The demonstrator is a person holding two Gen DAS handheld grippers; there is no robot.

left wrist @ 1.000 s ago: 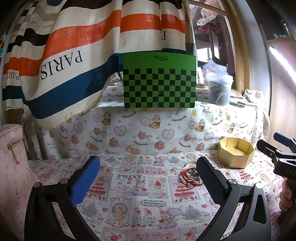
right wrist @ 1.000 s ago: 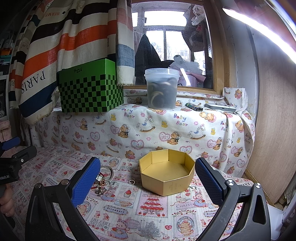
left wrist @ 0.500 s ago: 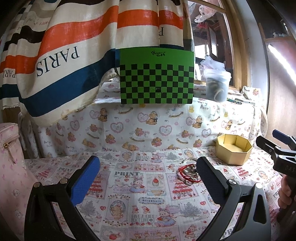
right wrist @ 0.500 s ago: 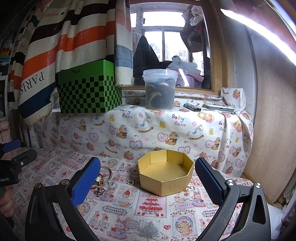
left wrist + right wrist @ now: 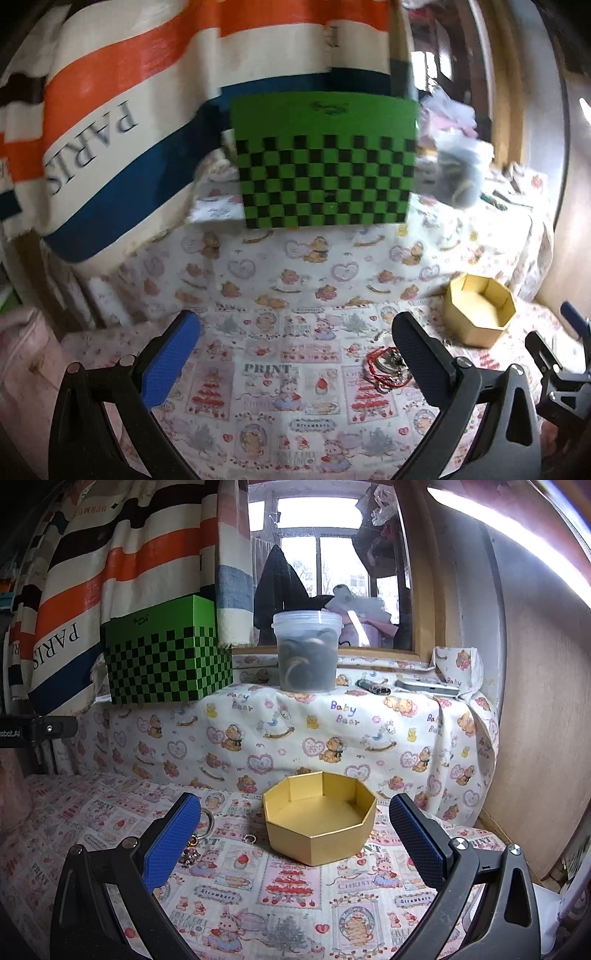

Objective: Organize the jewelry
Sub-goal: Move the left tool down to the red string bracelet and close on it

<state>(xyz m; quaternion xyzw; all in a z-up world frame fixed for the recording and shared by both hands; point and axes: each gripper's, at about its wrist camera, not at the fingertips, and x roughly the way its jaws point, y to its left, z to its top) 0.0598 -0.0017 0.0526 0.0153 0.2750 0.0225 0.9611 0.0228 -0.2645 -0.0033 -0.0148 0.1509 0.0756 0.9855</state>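
An empty gold octagonal box (image 5: 320,830) stands on the patterned cloth, also seen at the right in the left wrist view as the gold box (image 5: 479,315). A small heap of jewelry (image 5: 386,366) with a red bead string and metal rings lies left of it, partly behind my left gripper's right finger. In the right wrist view part of the heap (image 5: 192,851) and a single small ring (image 5: 250,838) show beside the box. My left gripper (image 5: 293,360) is open and empty above the cloth. My right gripper (image 5: 294,843) is open and empty, facing the box.
A green checkered box (image 5: 325,162) and a lidded plastic tub (image 5: 306,651) stand on the raised ledge behind. A striped curtain (image 5: 110,110) hangs at the left. A pink bag (image 5: 22,354) is at the far left. A wooden wall panel (image 5: 546,701) closes the right side.
The left gripper has risen and tilted down, so the jewelry heap and gold box sit lower and nearer. The right gripper has edged closer to the gold box. Both stay open.
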